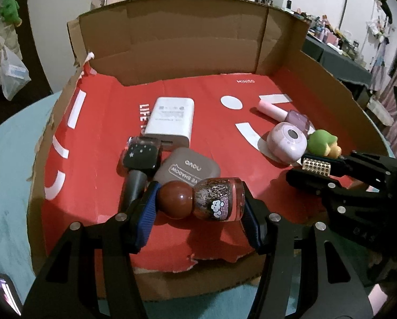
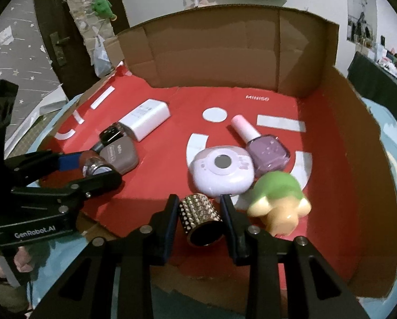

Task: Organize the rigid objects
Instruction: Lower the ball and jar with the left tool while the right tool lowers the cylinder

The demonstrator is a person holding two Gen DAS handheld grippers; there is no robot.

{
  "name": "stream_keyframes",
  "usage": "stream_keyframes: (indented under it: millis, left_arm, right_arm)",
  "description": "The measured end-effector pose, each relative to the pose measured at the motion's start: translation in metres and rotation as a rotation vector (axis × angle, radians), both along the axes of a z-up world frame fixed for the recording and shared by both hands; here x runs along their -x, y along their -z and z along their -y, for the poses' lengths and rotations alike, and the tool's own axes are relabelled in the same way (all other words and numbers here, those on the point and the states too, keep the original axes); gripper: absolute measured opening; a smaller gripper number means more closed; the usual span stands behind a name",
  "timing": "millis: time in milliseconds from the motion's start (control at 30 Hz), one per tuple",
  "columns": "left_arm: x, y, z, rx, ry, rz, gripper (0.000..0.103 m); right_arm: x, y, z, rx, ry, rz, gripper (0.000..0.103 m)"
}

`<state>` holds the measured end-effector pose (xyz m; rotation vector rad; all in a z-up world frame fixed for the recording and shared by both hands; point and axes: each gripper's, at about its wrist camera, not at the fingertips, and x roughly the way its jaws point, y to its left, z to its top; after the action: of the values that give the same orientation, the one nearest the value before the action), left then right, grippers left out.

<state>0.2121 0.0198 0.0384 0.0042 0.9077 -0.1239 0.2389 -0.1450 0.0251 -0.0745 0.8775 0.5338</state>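
Observation:
My left gripper [image 1: 199,203] is shut on a glitter nail polish bottle [image 1: 219,199] with a round brown cap, held sideways just above the red-lined floor of the cardboard box [image 1: 171,40]. My right gripper [image 2: 199,212] is shut on a studded gold cylinder [image 2: 200,218], low over the box's front. Beside it sit a green and cream toy [image 2: 278,202], a lilac round case [image 2: 221,174] and a purple polish bottle [image 2: 264,151]. On the left side lie a white power bank [image 1: 171,119], a taupe eyeshadow case [image 1: 187,168] and a black starred bottle [image 1: 141,159].
The box has tall cardboard walls at the back and right, and a torn low front edge [image 1: 211,259]. It rests on a light blue surface [image 1: 7,175]. A phone [image 1: 4,292] lies at the lower left. A hand [image 2: 1,260] holds the left gripper's handle.

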Motion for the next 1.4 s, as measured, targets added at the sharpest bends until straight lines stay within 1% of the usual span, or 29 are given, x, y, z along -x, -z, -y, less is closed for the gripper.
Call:
stream_keyframes:
  millis: [100,333,467,567,1167,1400]
  left_arm:
    - [-0.004,-0.001,0.002,-0.022,-0.007,0.021,0.055]
    - [-0.017,-0.002,0.001,-0.016,-0.026,0.033,0.055]
    - [-0.022,0.000,-0.002,0.001,-0.036,0.035,0.055]
    - [-0.023,0.001,-0.003,0.012,-0.036,0.034,0.055]
    - [-0.021,0.001,-0.004,0.009,-0.038,0.033,0.056]
    - [-0.022,0.003,-0.003,-0.010,-0.040,0.028,0.056]
  right_arm:
    - [-0.001,-0.003,-0.003,0.021,0.010,0.035,0.034]
    - [-0.010,-0.005,-0.008,0.037,0.034,0.073,0.034]
    - [-0.017,-0.005,-0.008,0.024,0.050,0.076,0.034]
    - [-0.017,-0.004,-0.010,0.034,0.045,0.077,0.034]
    - [-0.017,-0.001,-0.015,0.055,0.033,0.060,0.035]
    - [-0.018,-0.001,-0.014,0.051,0.032,0.054,0.034]
